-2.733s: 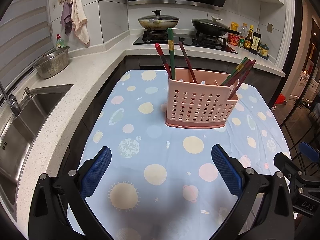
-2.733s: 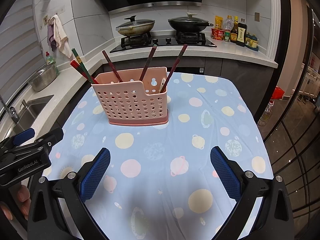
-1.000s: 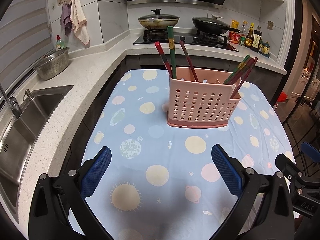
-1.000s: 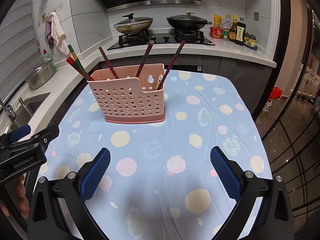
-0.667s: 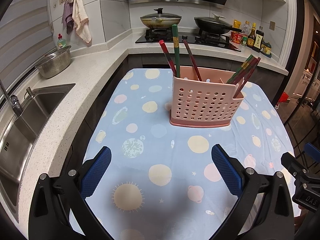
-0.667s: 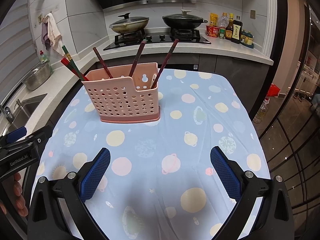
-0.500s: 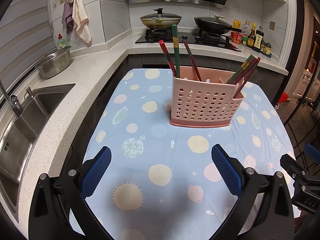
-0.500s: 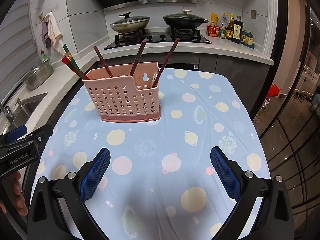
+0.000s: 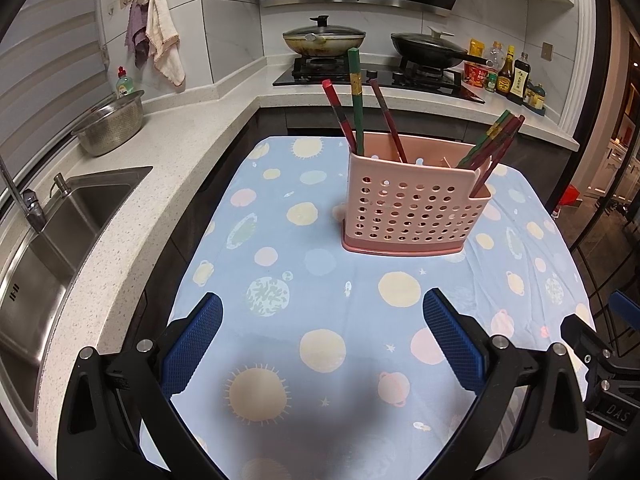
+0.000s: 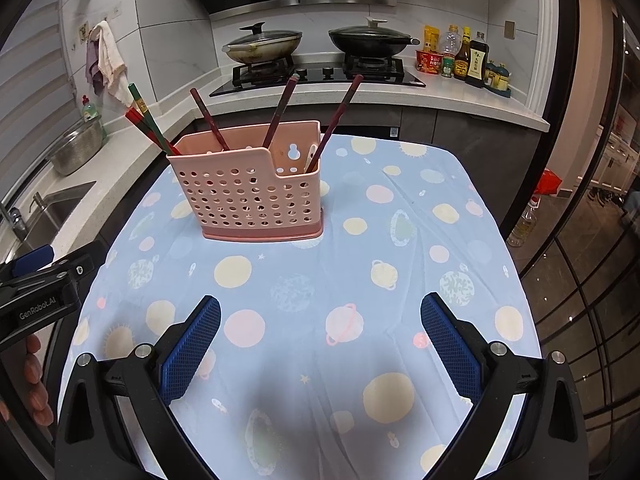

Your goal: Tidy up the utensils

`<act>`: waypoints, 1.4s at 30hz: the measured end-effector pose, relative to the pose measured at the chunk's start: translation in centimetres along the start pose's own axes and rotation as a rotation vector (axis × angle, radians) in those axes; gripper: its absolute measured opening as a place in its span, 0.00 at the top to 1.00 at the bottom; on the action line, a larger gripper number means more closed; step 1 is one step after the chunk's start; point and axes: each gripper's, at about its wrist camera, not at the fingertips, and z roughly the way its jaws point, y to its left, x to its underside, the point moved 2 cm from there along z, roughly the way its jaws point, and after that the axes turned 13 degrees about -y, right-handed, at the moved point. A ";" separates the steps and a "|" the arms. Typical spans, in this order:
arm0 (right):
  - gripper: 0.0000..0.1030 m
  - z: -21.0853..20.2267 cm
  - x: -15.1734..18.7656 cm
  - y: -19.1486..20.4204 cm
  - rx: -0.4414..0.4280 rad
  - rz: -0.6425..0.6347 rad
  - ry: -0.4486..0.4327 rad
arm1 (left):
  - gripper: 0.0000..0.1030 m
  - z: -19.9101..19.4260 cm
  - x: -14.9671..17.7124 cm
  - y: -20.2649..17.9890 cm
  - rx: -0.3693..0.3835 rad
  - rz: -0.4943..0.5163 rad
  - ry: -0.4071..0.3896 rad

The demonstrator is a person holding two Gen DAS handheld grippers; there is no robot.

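Observation:
A pink perforated utensil holder stands upright on the blue spotted tablecloth. Several red and green chopsticks lean out of its compartments. My left gripper hovers open above the cloth, well short of the holder, with nothing between its blue pads. My right gripper is likewise open and empty, a good way in front of the holder. The left gripper's body shows at the left edge of the right wrist view, with a person's fingers below it.
A steel sink and a metal colander sit on the white counter at left. Two lidded pans rest on the stove behind. Sauce bottles stand at the back right. The table drops off at right toward a dark floor.
Both views have shifted slightly; the holder sits a little farther right in the left wrist view. Both grippers stay open and empty. The chopsticks have not moved.

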 end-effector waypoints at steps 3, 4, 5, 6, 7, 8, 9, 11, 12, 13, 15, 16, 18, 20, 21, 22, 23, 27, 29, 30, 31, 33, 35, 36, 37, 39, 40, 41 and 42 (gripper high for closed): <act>0.06 0.1 0.1 0.1 0.004 -0.007 0.007 | 0.07 0.3 0.1 0.1 -0.007 -0.002 0.011; 0.06 0.1 0.1 0.1 0.006 -0.011 0.009 | 0.07 0.4 0.2 0.1 -0.009 -0.002 0.017; 0.06 0.2 0.2 0.1 0.010 -0.009 0.010 | 0.07 0.5 0.2 0.1 -0.010 -0.001 0.022; 0.06 0.3 0.2 0.0 0.013 -0.006 0.012 | 0.07 0.6 0.3 0.1 -0.012 0.002 0.029; 0.06 0.4 0.2 -0.1 0.016 -0.004 0.016 | 0.07 0.7 0.4 0.0 -0.011 0.004 0.036; 0.06 0.4 0.2 -0.1 0.020 -0.006 0.019 | 0.07 0.8 0.5 0.0 -0.009 0.003 0.042; 0.06 0.5 0.2 -0.1 0.024 -0.012 0.020 | 0.07 0.8 0.5 0.0 -0.009 0.002 0.047; 0.06 0.5 0.2 -0.1 0.022 -0.015 0.019 | 0.07 0.9 0.5 0.0 -0.009 -0.002 0.050; 0.06 0.4 0.2 -0.1 0.022 -0.015 0.019 | 0.07 0.9 0.5 0.0 -0.009 -0.003 0.050; 0.06 0.4 0.2 -0.1 0.022 -0.014 0.018 | 0.07 0.9 0.5 0.0 -0.009 -0.003 0.050; 0.06 0.4 0.2 -0.1 0.025 -0.015 0.017 | 0.07 0.9 0.5 0.0 -0.009 -0.003 0.051; 0.06 0.4 0.2 -0.1 0.025 -0.015 0.017 | 0.07 0.9 0.5 0.0 -0.007 -0.003 0.053; 0.06 0.4 0.2 0.0 0.025 -0.014 0.019 | 0.07 0.9 0.5 -0.1 -0.006 -0.003 0.059; 0.06 0.4 0.3 0.0 0.023 -0.017 0.021 | 0.07 1.0 0.5 -0.1 -0.003 -0.002 0.064; 0.06 0.4 0.3 0.1 0.023 -0.020 0.023 | 0.07 1.0 0.6 -0.2 -0.004 -0.001 0.064; 0.06 0.4 0.3 0.2 0.023 -0.023 0.023 | 0.07 1.0 0.6 -0.2 -0.004 -0.001 0.065; 0.06 0.4 0.3 0.2 0.022 -0.026 0.024 | 0.07 1.0 0.6 -0.2 -0.004 -0.001 0.066; 0.06 0.5 0.4 0.3 0.018 -0.031 0.029 | 0.07 1.0 0.8 -0.3 -0.006 -0.002 0.069; 0.06 0.5 0.4 0.4 0.019 -0.032 0.028 | 0.07 1.0 0.8 -0.4 -0.005 0.000 0.069; 0.06 0.5 0.4 0.4 0.021 -0.033 0.028 | 0.07 0.9 0.8 -0.5 -0.004 0.001 0.068; 0.06 0.5 0.4 0.4 0.020 -0.032 0.028 | 0.07 0.9 0.9 -0.5 -0.003 0.001 0.068; 0.06 0.5 0.4 0.4 0.022 -0.031 0.029 | 0.07 0.9 0.9 -0.5 -0.003 0.002 0.067; 0.06 0.5 0.3 0.4 0.024 -0.034 0.025 | 0.07 0.9 0.8 -0.6 -0.002 0.003 0.066; 0.06 0.5 0.3 0.4 0.025 -0.035 0.025 | 0.07 0.9 0.8 -0.6 -0.003 0.003 0.065; 0.06 0.5 0.3 0.4 0.025 -0.036 0.027 | 0.07 0.9 0.8 -0.6 -0.005 0.002 0.066; 0.06 0.6 0.3 0.4 0.024 -0.034 0.027 | 0.07 0.9 0.8 -0.6 -0.008 -0.007 0.068; 0.06 0.6 0.3 0.4 0.024 -0.036 0.027 | 0.07 0.9 0.7 -0.6 -0.007 -0.008 0.066; 0.06 0.6 0.3 0.4 0.023 -0.036 0.029 | 0.07 0.8 0.7 -0.7 -0.013 0.000 0.059; 0.06 0.6 0.3 0.4 0.022 -0.035 0.030 | 0.07 0.7 0.7 -0.8 -0.020 0.007 0.051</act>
